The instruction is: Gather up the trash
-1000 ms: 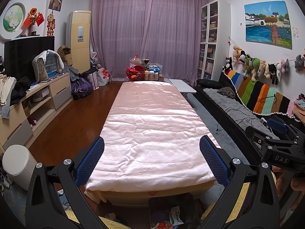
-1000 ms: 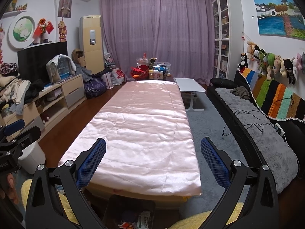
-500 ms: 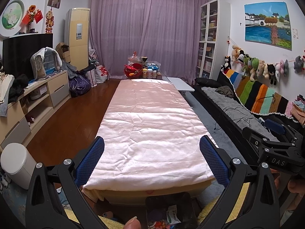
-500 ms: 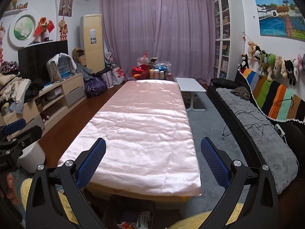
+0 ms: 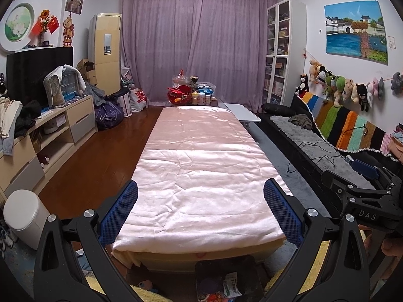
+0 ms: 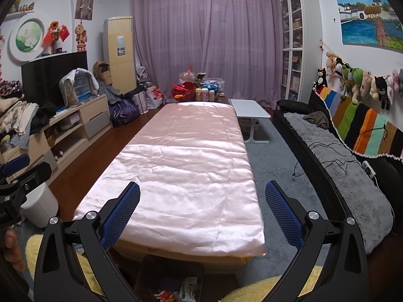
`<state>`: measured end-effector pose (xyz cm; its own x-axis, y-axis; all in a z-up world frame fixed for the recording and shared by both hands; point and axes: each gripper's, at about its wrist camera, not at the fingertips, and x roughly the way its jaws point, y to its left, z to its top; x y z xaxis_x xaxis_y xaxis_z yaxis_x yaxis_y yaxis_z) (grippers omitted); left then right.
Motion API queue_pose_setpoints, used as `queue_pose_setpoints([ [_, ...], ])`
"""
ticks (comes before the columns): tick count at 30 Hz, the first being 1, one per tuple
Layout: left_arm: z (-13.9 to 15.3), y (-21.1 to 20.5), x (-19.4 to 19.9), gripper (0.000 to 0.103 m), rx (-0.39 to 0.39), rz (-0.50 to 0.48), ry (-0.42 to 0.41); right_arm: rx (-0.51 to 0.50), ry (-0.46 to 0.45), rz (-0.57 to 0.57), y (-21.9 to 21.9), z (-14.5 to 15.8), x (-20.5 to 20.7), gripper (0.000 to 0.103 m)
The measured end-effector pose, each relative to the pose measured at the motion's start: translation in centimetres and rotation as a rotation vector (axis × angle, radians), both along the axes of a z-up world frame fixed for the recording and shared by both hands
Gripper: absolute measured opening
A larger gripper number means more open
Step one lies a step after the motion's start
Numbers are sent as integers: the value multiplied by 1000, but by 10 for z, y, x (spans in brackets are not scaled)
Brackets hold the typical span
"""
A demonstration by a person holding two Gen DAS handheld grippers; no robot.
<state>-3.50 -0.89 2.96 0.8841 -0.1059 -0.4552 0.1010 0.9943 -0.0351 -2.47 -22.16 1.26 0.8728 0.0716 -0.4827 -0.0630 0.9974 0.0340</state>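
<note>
Pink satin-covered surface lies bare; wrappers fill a dark bin below; left tool and right tool both gape, holding nothing; finished or not cannot be told.

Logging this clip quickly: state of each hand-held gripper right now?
Left hand-held gripper: open, holding nothing.
Right hand-held gripper: open, holding nothing.
</note>
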Motion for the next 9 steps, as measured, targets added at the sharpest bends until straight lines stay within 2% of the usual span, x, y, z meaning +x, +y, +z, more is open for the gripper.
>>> queue_pose_setpoints([
  [4,-3,0,3,95,-17,-8,30,3,0,-3,-1,-1,0,100],
  [9,-3,2,4,95,17,36,23,1,2,-2,-2,-1,0,100],
])
